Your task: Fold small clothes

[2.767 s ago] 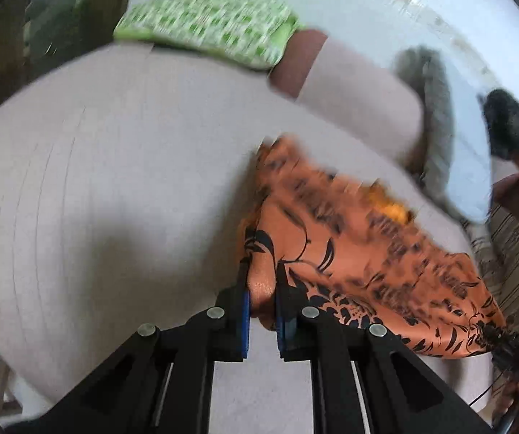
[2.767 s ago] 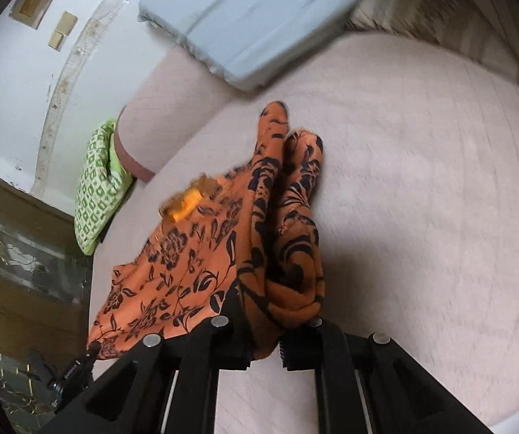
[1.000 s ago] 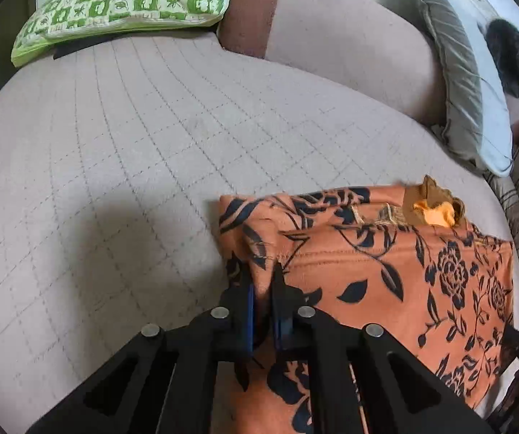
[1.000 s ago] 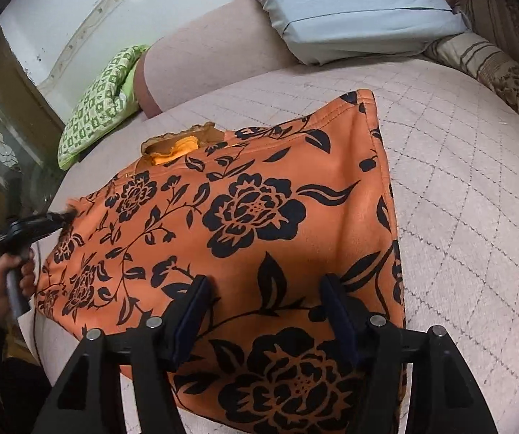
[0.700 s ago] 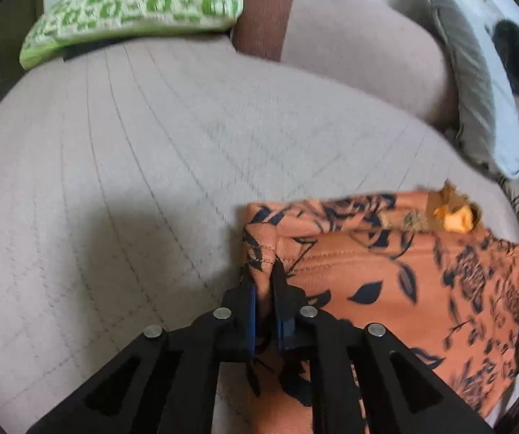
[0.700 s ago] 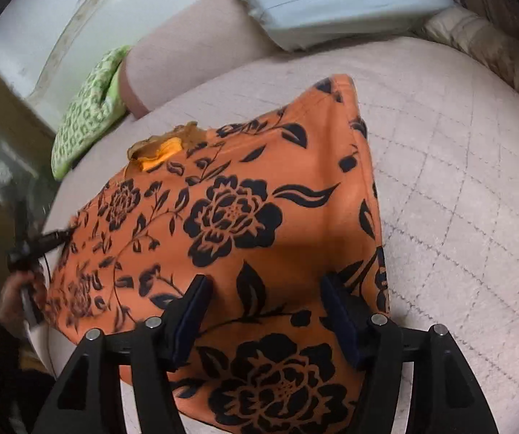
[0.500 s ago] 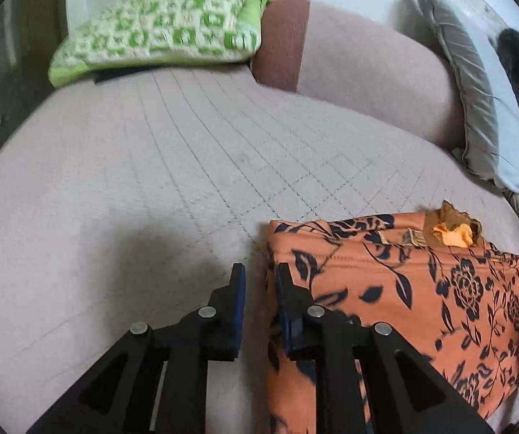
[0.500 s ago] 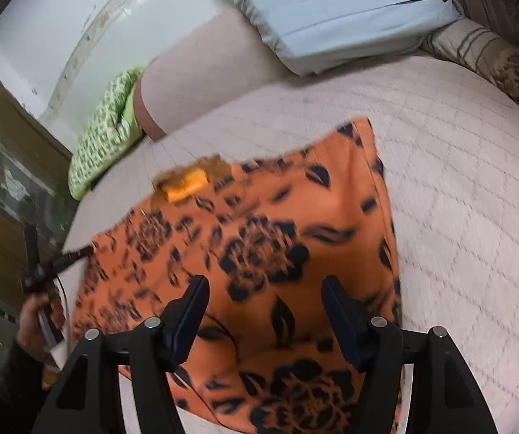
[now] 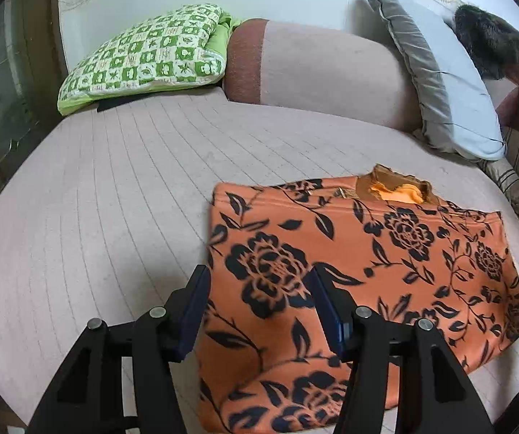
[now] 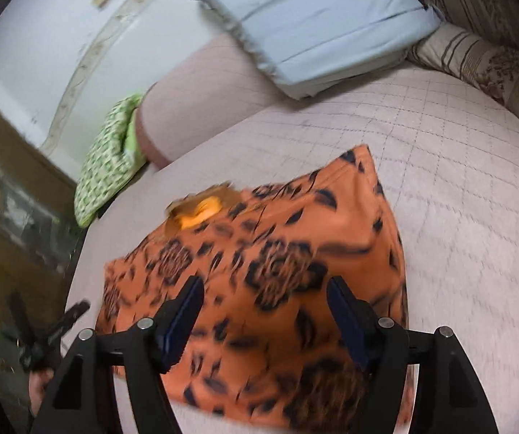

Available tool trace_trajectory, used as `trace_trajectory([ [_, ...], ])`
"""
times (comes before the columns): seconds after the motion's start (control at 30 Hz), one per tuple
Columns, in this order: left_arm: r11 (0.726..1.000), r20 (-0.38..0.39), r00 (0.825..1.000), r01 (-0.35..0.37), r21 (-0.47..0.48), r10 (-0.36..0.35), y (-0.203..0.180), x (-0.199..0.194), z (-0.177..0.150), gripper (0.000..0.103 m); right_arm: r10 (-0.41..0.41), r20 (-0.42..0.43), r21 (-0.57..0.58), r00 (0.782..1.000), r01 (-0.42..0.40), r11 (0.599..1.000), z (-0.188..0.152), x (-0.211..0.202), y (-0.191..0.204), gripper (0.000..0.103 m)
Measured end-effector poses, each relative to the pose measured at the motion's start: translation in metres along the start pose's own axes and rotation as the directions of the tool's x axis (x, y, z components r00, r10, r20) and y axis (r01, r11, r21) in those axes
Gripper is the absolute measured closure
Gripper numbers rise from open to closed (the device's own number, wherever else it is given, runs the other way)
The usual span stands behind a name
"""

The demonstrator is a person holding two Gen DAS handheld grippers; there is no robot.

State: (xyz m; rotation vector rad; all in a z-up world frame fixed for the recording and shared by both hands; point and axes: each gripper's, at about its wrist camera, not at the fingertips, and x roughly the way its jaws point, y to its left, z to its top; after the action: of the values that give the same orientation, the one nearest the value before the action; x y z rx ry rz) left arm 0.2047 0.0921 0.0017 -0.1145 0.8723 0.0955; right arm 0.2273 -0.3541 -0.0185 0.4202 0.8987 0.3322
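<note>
An orange garment with black flowers [image 9: 360, 275] lies spread flat on the pink quilted bed [image 9: 114, 199], collar with an orange lining [image 9: 396, 191] at its far edge. My left gripper [image 9: 259, 307] is open and empty, hovering over the garment's left part. In the right wrist view the same garment [image 10: 266, 282] lies flat, and my right gripper [image 10: 264, 320] is open and empty above its near right part. The left gripper [image 10: 53, 332] shows at the garment's far left corner there.
A green checked pillow [image 9: 143, 58] and a pink bolster [image 9: 317, 72] lie at the head of the bed. A pale blue pillow [image 9: 451, 79] leans at the right, next to a striped cushion [image 10: 487, 68]. The bed edge runs close at the front.
My left gripper has let go of the garment's left edge, opened wide and drawn back. My right gripper, open a second ago, has also drawn back. The garment now lies flat.
</note>
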Motion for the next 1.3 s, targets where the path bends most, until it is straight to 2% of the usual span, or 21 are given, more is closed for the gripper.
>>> trace_trajectory([
  [0.07, 1.000, -0.005, 1.000, 0.003, -0.015, -0.003, -0.001, 0.000, -0.003, 0.045, -0.026, -0.011, -0.008, 1.000, 0.026, 1.000, -0.013, 0.000, -0.007, 0.029],
  [0.13, 1.000, -0.011, 1.000, 0.009, -0.027, -0.009, -0.003, -0.001, -0.007, 0.045, -0.099, -0.062, 0.047, 0.993, 0.101, 0.994, -0.026, 0.012, -0.031, 0.029],
  [0.17, 0.999, -0.014, 1.000, 0.010, -0.035, -0.011, -0.003, 0.000, -0.008, 0.045, -0.085, -0.089, 0.114, 0.992, 0.095, 0.989, -0.031, 0.020, -0.046, 0.029],
  [0.2, 0.999, -0.022, 1.000, 0.015, -0.044, -0.016, -0.004, 0.000, -0.010, 0.045, -0.060, -0.052, 0.141, 0.997, 0.067, 0.988, -0.030, 0.014, -0.048, 0.029],
  [0.43, 0.998, -0.018, 0.999, 0.040, -0.042, -0.041, -0.006, -0.001, -0.019, 0.045, -0.058, 0.001, 0.060, 0.998, 0.058, 0.996, -0.022, -0.014, -0.014, 0.029],
  [0.5, 0.998, -0.022, 0.999, 0.049, -0.047, -0.050, -0.006, 0.000, -0.021, 0.045, -0.140, -0.106, 0.078, 0.984, 0.148, 0.986, -0.031, 0.008, -0.029, 0.026],
  [0.53, 0.997, -0.025, 0.998, 0.053, -0.050, -0.054, -0.005, 0.001, -0.022, 0.045, -0.147, -0.146, 0.097, 0.978, 0.162, 0.982, -0.035, 0.016, -0.037, 0.026],
  [0.57, 0.997, -0.029, 0.998, 0.056, -0.053, -0.057, -0.005, 0.001, -0.023, 0.045, -0.151, -0.119, 0.093, 0.981, 0.162, 0.982, -0.033, 0.012, -0.034, 0.026],
  [0.63, 0.997, -0.034, 0.998, 0.055, -0.054, -0.056, -0.004, 0.001, -0.027, 0.045, -0.158, -0.112, 0.081, 0.981, 0.168, 0.983, -0.023, 0.004, -0.020, 0.026],
  [0.7, 0.997, -0.035, 0.997, 0.068, -0.046, -0.070, -0.009, 0.002, -0.036, 0.045, -0.119, -0.063, 0.057, 0.991, 0.122, 0.991, -0.010, -0.004, -0.004, 0.026],
  [0.8, 0.996, -0.039, 0.996, 0.084, 0.034, -0.082, -0.031, 0.004, -0.046, 0.045, -0.088, -0.031, -0.010, 0.996, 0.088, 0.996, 0.015, 0.004, 0.017, 0.026],
  [0.9, 0.988, -0.057, 0.998, 0.008, 0.151, 0.001, -0.051, 0.017, -0.053, 0.045, -0.060, -0.029, -0.001, 0.998, 0.061, 0.998, 0.036, 0.035, 0.017, 0.026],
  [0.97, 0.987, -0.134, 0.989, -0.033, 0.158, 0.055, -0.051, 0.041, -0.058, 0.043, -0.131, -0.084, 0.004, 0.988, 0.132, 0.991, 0.044, 0.072, 0.001, 0.026],
  [1.0, 0.989, -0.131, 0.990, -0.032, 0.148, 0.052, -0.050, 0.044, -0.059, 0.042, -0.188, -0.168, 0.044, 0.968, 0.198, 0.979, 0.044, 0.096, -0.014, 0.026],
  [1.03, 0.988, -0.116, 0.992, -0.036, 0.150, 0.054, -0.051, 0.041, -0.057, 0.042, -0.171, -0.168, 0.077, 0.971, 0.186, 0.980, 0.045, 0.100, -0.019, 0.026],
  [1.07, 0.986, -0.110, 0.992, -0.038, 0.159, 0.056, -0.052, 0.039, -0.056, 0.042, -0.148, -0.124, 0.083, 0.981, 0.159, 0.984, 0.052, 0.092, -0.014, 0.025],
  [1.17, 0.987, -0.072, 0.997, -0.025, 0.160, 0.037, -0.054, 0.033, -0.056, 0.042, -0.033, -0.039, 0.024, 0.999, 0.034, 0.999, 0.076, 0.078, 0.003, 0.025],
  [1.2, 0.985, -0.078, 0.996, -0.027, 0.170, 0.041, -0.055, 0.035, -0.056, 0.041, -0.051, -0.027, 0.010, 0.998, 0.052, 0.999, 0.083, 0.083, 0.001, 0.024],
  [1.23, 0.981, -0.094, 0.994, -0.042, 0.187, 0.060, -0.058, 0.041, -0.058, 0.039, -0.112, -0.050, 0.011, 0.992, 0.112, 0.994, 0.089, 0.097, -0.009, 0.023],
  [1.27, 0.979, -0.096, 0.993, -0.050, 0.197, 0.070, -0.060, 0.045, -0.058, 0.037, -0.175, -0.132, 0.031, 0.976, 0.181, 0.983, 0.092, 0.120, -0.028, 0.021],
  [1.3, 0.976, -0.082, 0.993, -0.062, 0.210, 0.081, -0.063, 0.047, -0.058, 0.036, -0.149, -0.139, 0.080, 0.979, 0.161, 0.984, 0.092, 0.125, -0.040, 0.021],
])
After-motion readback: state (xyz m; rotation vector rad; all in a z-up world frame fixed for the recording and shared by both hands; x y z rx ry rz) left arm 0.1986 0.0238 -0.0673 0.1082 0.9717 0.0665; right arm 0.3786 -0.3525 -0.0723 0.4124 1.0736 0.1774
